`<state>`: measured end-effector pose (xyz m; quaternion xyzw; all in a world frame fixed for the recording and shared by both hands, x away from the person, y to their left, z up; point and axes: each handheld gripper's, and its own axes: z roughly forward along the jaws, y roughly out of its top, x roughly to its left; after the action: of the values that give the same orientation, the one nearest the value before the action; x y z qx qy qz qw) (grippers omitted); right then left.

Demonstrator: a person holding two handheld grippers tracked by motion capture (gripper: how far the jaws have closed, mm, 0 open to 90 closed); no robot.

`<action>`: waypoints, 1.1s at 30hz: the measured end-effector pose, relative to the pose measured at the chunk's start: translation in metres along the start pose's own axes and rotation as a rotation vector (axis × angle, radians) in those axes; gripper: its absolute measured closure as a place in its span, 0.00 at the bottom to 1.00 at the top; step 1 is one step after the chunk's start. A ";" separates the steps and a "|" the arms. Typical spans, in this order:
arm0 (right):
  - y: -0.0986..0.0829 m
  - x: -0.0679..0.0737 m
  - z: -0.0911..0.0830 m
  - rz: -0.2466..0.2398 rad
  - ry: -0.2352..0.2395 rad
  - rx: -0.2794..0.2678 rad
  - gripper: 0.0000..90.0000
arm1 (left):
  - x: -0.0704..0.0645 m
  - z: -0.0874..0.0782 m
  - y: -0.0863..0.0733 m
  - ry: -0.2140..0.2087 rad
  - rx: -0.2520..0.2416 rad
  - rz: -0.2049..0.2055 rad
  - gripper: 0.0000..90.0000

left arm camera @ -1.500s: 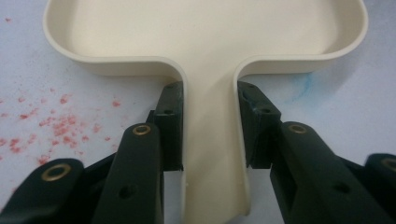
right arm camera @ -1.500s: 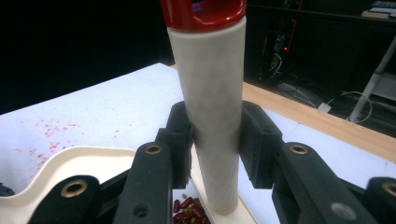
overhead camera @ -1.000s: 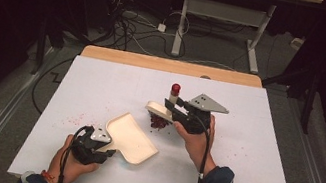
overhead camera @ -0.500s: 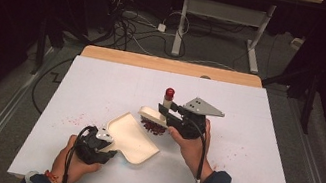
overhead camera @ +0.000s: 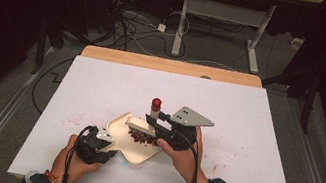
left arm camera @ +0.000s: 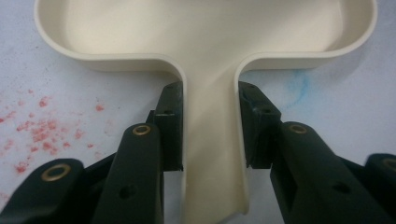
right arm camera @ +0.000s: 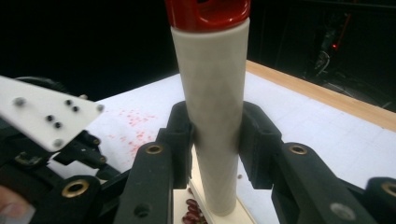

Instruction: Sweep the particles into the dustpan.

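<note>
A cream scoop tray (overhead camera: 121,120) lies on the white table, its handle (left arm camera: 212,140) clamped between the jaws of my left gripper (overhead camera: 108,152) (left arm camera: 210,126). My right gripper (overhead camera: 153,119) (right arm camera: 215,135) is shut on the upright white handle (right arm camera: 212,116) of a small brush with a red cap (overhead camera: 156,103) (right arm camera: 208,11). The brush's flat head (overhead camera: 140,127) rests over the tray's far side. Several dark red beans (overhead camera: 142,139) (right arm camera: 191,212) lie in the tray just beside the head.
Red specks (overhead camera: 70,119) (left arm camera: 37,135) stain the table left of the tray. A wooden edge (overhead camera: 170,65) runs along the table's far side, with cables and desk legs on the floor beyond. My left gripper's grey plate (right arm camera: 42,116) shows at the left of the right gripper view.
The right gripper has drawn the brush left and toward the person, sweeping the beans from the table into the tray. The left gripper and tray have barely moved.
</note>
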<state>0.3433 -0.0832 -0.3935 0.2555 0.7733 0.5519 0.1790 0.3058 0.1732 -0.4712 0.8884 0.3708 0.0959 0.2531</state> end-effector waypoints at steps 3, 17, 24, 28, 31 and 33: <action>0.000 0.005 -0.001 -0.019 0.000 0.001 0.76 | 0.000 0.000 0.000 0.000 0.000 0.003 0.70; 0.000 0.009 -0.007 0.002 0.007 -0.027 0.77 | 0.000 -0.001 -0.002 -0.001 0.006 0.014 0.70; 0.008 -0.002 -0.026 0.024 -0.053 -0.136 0.77 | 0.000 0.000 -0.003 0.002 0.009 0.028 0.70; 0.014 -0.009 -0.040 0.031 -0.075 -0.171 0.77 | 0.001 0.000 -0.004 -0.001 0.004 0.030 0.70; 0.016 -0.017 -0.052 0.032 -0.091 -0.173 0.77 | 0.001 -0.001 -0.005 -0.002 0.005 0.032 0.70; 0.016 -0.022 -0.059 0.030 -0.104 -0.157 0.77 | 0.001 -0.002 -0.006 -0.004 0.005 0.032 0.70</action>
<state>0.3312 -0.1377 -0.3595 0.2805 0.7134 0.5995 0.2299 0.3019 0.1783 -0.4730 0.8950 0.3564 0.0974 0.2499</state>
